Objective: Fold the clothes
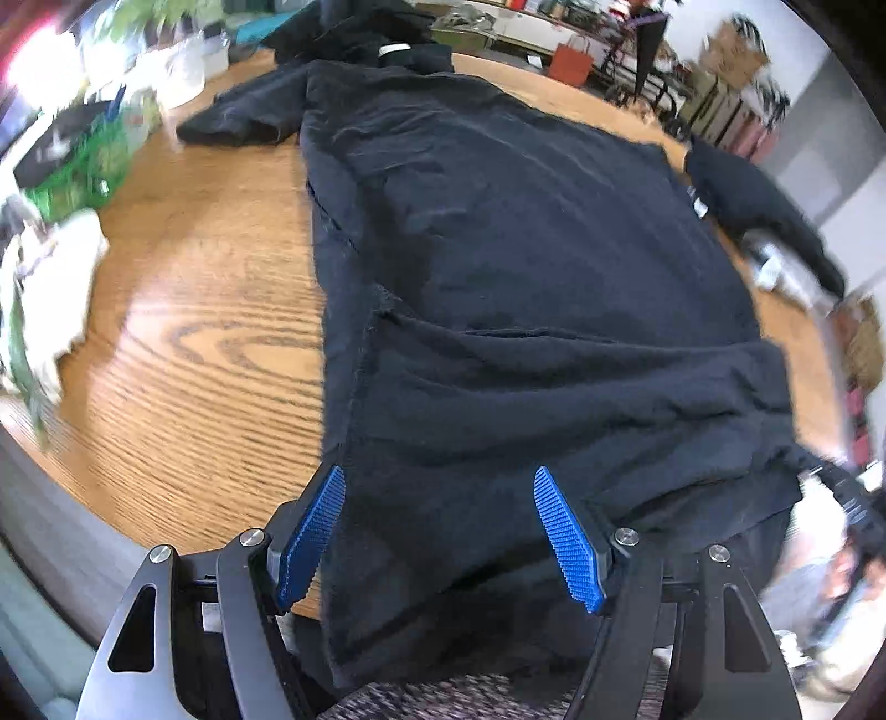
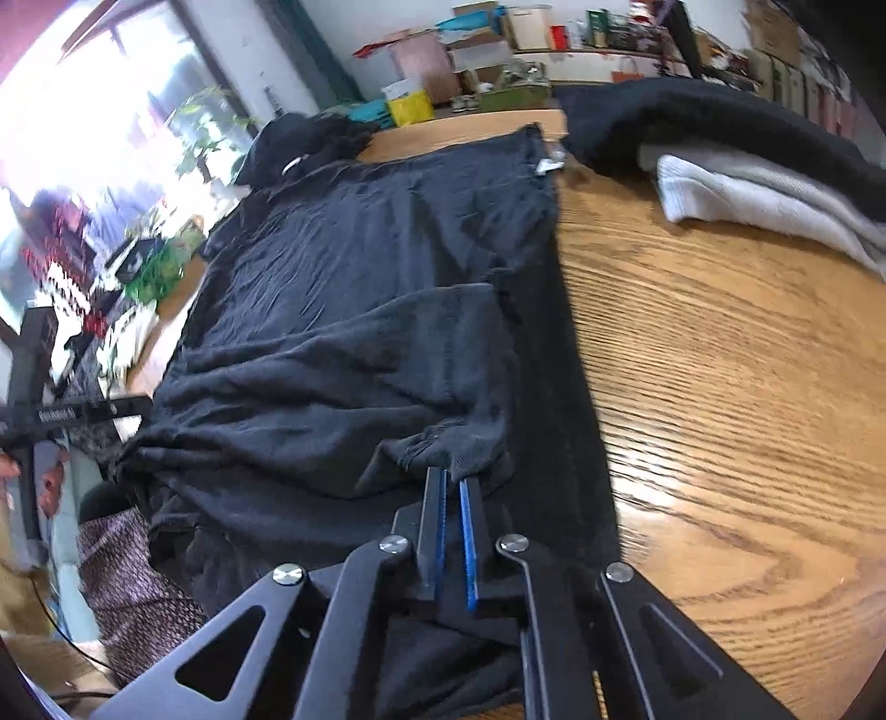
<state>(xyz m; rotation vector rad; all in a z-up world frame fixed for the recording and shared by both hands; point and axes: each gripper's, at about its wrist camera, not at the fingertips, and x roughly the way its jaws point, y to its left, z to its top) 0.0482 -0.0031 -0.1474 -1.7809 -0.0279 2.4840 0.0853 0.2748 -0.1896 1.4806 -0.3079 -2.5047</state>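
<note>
A black T-shirt (image 1: pixel 509 232) lies spread on the wooden table (image 1: pixel 183 332), its near hem bunched and draping over the table's front edge. My left gripper (image 1: pixel 440 482) stands open above the left part of that hem, blue pads (image 1: pixel 313 531) either side of the cloth without pinching it. In the right wrist view the same shirt (image 2: pixel 360 277) stretches away, and my right gripper (image 2: pixel 451 479) is shut on a gathered fold of the hem (image 2: pixel 443 443). The left gripper's black frame (image 2: pixel 72 412) shows at the far left of that view.
A pile of black clothes (image 1: pixel 360 33) sits at the table's far end. A dark garment (image 2: pixel 720 127) over white folded cloth (image 2: pixel 747 194) lies on the right side. Green packets and clutter (image 1: pixel 83 160) crowd the left edge. Bare wood (image 2: pixel 720 415) lies right of the shirt.
</note>
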